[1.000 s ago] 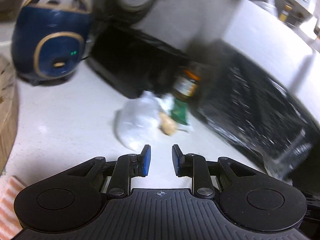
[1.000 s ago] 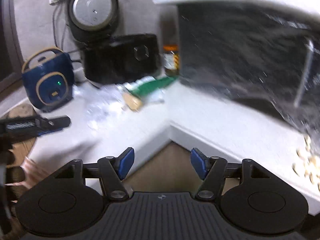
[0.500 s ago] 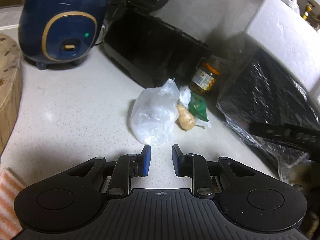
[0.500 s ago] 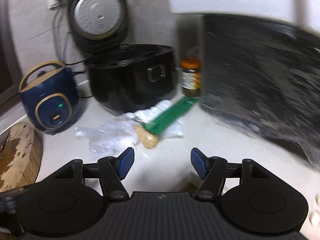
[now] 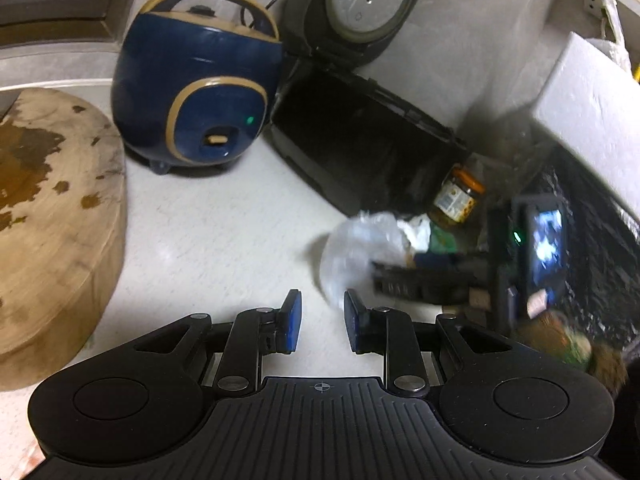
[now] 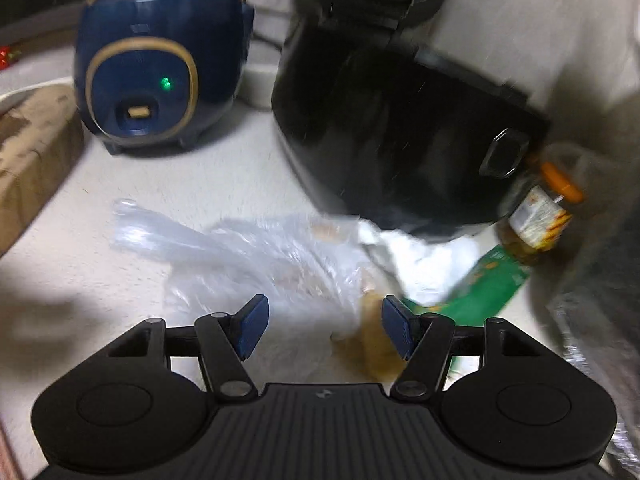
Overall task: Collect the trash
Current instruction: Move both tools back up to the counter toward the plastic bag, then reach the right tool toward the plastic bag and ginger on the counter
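Jaws of both hand-held grippers, left and right, gape empty above crumpled plastic bag.

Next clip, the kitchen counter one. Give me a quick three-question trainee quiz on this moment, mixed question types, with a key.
1. True or false: the right gripper is shut on the clear plastic bag.
2. Which thing stands between the black rice cooker and the black plastic-wrapped bulk on the right? A. the blue cooker B. the jar with the orange lid C. the wooden chopping block
3. Fill in: the green light glows on the ____ cooker.

Key: 1 false, its jaws stand open above the trash pile; 2 B; 3 blue.
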### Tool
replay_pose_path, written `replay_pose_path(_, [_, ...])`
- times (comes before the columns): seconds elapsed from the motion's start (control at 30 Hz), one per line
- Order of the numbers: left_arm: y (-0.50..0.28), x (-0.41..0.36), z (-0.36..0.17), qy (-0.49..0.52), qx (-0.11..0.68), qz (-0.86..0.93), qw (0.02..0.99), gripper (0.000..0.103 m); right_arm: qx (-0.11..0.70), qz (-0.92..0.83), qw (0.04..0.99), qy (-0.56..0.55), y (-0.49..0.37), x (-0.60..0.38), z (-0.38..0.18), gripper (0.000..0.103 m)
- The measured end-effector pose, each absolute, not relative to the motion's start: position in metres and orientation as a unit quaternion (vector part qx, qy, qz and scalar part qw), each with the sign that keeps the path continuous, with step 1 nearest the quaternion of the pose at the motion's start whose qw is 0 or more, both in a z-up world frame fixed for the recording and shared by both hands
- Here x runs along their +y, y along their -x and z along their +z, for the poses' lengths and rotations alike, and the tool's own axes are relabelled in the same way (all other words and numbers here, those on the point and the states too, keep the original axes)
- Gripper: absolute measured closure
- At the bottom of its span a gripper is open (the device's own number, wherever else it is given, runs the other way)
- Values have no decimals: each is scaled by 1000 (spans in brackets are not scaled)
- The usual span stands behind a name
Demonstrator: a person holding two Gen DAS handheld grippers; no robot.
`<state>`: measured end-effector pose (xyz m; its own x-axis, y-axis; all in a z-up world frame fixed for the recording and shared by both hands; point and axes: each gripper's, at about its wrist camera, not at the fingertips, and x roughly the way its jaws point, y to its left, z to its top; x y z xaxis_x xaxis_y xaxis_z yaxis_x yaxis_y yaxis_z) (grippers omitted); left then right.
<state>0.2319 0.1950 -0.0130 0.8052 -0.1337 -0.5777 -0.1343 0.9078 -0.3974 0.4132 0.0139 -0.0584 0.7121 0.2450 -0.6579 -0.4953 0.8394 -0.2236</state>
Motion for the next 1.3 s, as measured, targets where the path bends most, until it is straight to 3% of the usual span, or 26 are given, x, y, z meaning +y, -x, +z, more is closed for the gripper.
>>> replay_pose_path(0.03, [-230, 196, -15, 213, 315, 1, 925, 77, 315, 204, 906, 194, -416, 17, -62, 40])
replay_pose_path(0.07, [-228, 198, -16, 212, 318, 2, 924, 77, 314, 203, 907, 193, -417, 19, -63, 48])
replay_pose_path(0.13, [-225, 200, -20, 208, 324, 0, 923, 77, 329, 219, 902, 174, -418, 21, -62, 82])
replay_pose_path(0.23, [-227, 198, -25, 197, 335, -19, 921, 77, 352, 243, 894, 131, -408, 18, -57, 99])
replay_pose_path(0.37, [-232, 189, -28, 184, 339, -58, 921, 77, 402, 299, 865, 31, -387, 1, -52, 102])
replay_pose_path(0.57, [-245, 182, -28, 201, 327, -72, 921, 77, 426, 314, 848, -38, -349, -24, -57, 102])
replay_pose_path(0.77, [-263, 181, -31, 218, 325, -63, 918, 77, 388, 267, 880, -58, -311, -69, -49, 102])
replay_pose_path(1.0, [-290, 149, -25, 149, 318, -80, 933, 77, 354, 194, 914, -51, -293, -107, -41, 100])
replay_pose_path(1.03, [-293, 145, -21, 131, 309, -70, 939, 77, 351, 188, 916, -49, -292, -110, -40, 95])
replay_pose_path(1.1, [-295, 143, -14, 112, 289, -44, 950, 77, 346, 181, 920, -38, -288, -114, -39, 67])
replay_pose_path(1.13, [-296, 145, -10, 113, 279, -36, 953, 77, 340, 177, 923, -27, -286, -114, -39, 47])
replay_pose_path(1.17, [-297, 148, -7, 119, 274, -31, 954, 77, 332, 172, 927, -15, -283, -114, -39, 42])
replay_pose_path(1.3, [-299, 165, 0, 134, 258, -21, 957, 77, 313, 165, 935, 29, -285, -106, -42, 42])
